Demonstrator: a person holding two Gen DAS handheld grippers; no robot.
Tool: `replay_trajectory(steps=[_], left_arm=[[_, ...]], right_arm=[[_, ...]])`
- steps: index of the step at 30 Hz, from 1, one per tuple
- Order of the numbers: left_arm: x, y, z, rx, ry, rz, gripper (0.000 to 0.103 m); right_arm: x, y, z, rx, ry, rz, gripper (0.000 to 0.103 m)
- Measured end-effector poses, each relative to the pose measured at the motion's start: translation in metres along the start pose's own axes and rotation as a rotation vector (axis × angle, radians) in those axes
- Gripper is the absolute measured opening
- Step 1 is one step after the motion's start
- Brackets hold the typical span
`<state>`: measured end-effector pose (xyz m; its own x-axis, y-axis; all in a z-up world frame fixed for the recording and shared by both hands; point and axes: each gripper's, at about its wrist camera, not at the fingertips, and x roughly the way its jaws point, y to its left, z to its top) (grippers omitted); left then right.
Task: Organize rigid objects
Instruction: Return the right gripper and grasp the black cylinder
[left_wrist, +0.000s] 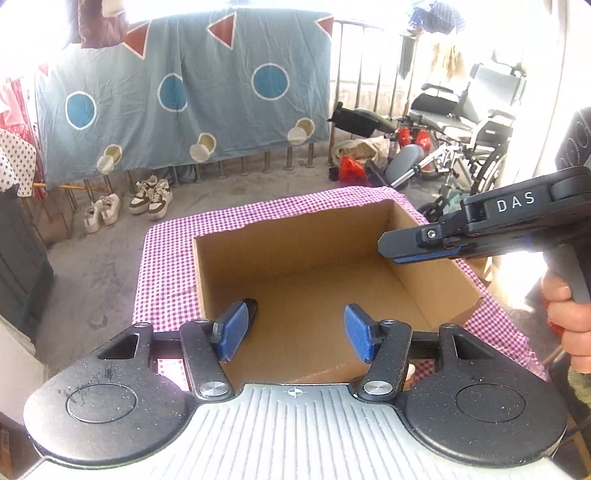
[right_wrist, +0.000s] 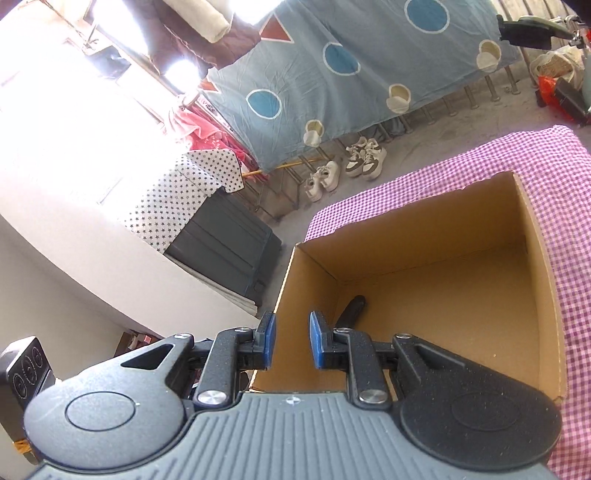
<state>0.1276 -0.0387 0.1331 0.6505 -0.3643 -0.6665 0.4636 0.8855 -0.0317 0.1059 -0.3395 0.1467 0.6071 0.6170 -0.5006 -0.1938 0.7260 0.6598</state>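
An open cardboard box (left_wrist: 295, 236) stands on a table covered with a pink checked cloth (left_wrist: 166, 266). A black rigid object (right_wrist: 352, 308) lies on the box floor against its left wall; only its tip (left_wrist: 253, 308) shows in the left wrist view. My left gripper (left_wrist: 293, 330) is open and empty, just above the box's near edge. My right gripper (right_wrist: 291, 339) is open a little and empty, over the box's near left corner. In the left wrist view the right gripper (left_wrist: 402, 249) reaches in over the box's right wall.
The box (right_wrist: 436, 295) is otherwise bare inside. Beyond the table lie a grey floor, several shoes (left_wrist: 147, 197), a railing hung with a blue sheet (left_wrist: 184, 92), and a wheelchair (left_wrist: 461, 125) at the right. A dark crate (right_wrist: 229, 247) stands at the left.
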Motion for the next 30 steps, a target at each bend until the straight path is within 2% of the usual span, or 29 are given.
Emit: replay_trajectory(steps=[4,7,10,15,21,26,30], left_arm=[[-0.005,-0.012,-0.028,-0.002,0.011,-0.060,0.058],[-0.001,-0.029,-0.054,0.018,0.032,-0.099,0.058],[0.011,-0.053,-0.081,0.054,0.053,-0.138,0.058],[0.047,-0.094,-0.114,0.112,0.139,-0.187,0.053],[0.078,-0.112,-0.126,0.116,0.183,-0.209,0.039],[0.087,-0.118,-0.138,0.109,0.201,-0.211,0.037],[0.091,-0.119,-0.134,0.118,0.197,-0.208,0.037]], right_arm=[[-0.042,-0.003,-0.045,-0.034,-0.046,-0.021,0.021],[-0.052,-0.014,-0.082,-0.043,-0.063,-0.083,0.021],[-0.043,-0.029,-0.117,-0.033,-0.042,-0.164,0.022],[-0.018,-0.057,-0.157,0.005,0.027,-0.270,0.022],[0.003,-0.070,-0.164,-0.014,0.094,-0.288,0.022],[0.022,-0.074,-0.158,-0.032,0.136,-0.294,0.021],[0.029,-0.077,-0.154,-0.037,0.151,-0.286,0.021]])
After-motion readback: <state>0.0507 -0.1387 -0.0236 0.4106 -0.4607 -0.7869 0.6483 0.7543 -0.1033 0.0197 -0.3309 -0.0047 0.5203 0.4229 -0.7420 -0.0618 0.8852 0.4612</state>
